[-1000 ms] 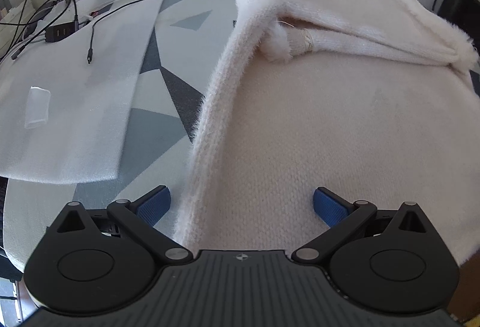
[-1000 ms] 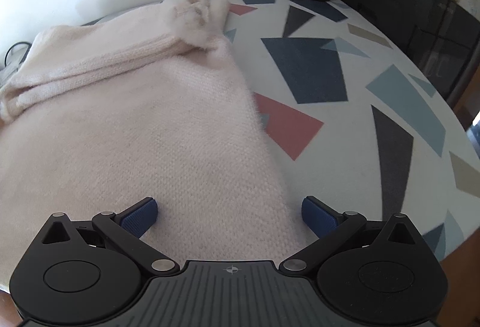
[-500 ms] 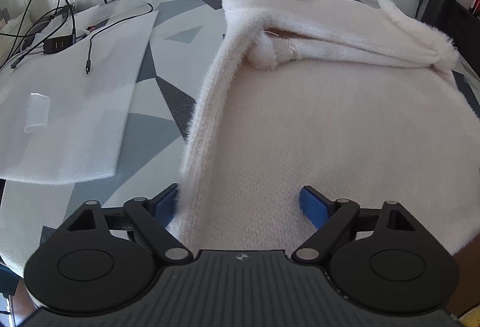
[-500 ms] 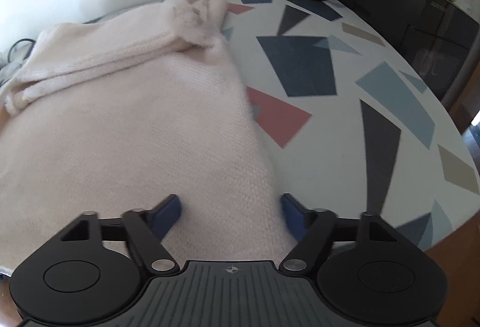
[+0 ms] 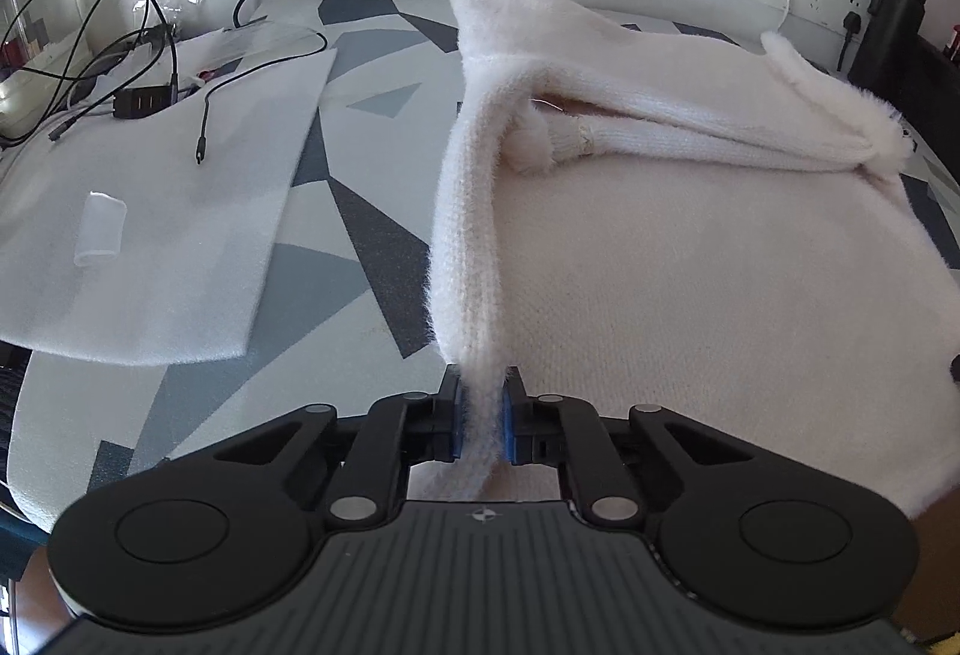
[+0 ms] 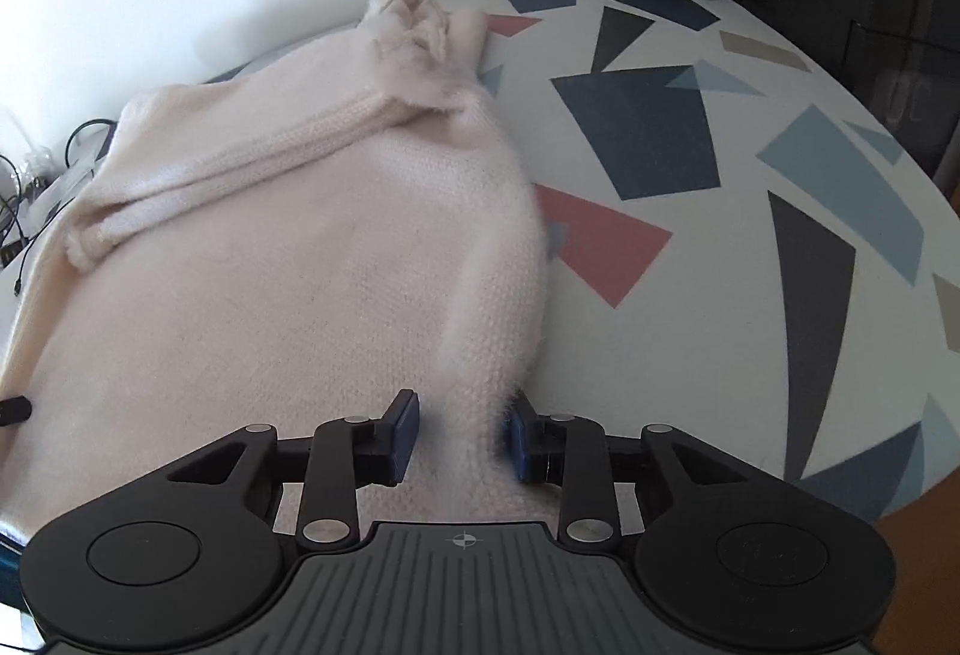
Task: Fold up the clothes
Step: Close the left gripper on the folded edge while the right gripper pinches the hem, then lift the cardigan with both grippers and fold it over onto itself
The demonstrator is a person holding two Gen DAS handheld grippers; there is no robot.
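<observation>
Left wrist view: left gripper [image 5: 480, 409] pinches the fluffy cream knitted sweater [image 5: 690, 259] at lower centre. Right gripper [image 6: 459, 430], jaws narrowed around the hem, not clearly clamped; uneven hold could skew the fold.

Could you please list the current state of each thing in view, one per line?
Fluffy cream knitted sweater: flat on table, sleeves folded across, both near corners gripped.
Left gripper: jaws shut on the sweater's edge.
Right gripper: jaws closed around bunched hem.
Black cables: loose, tangled on white foam sheet.
</observation>
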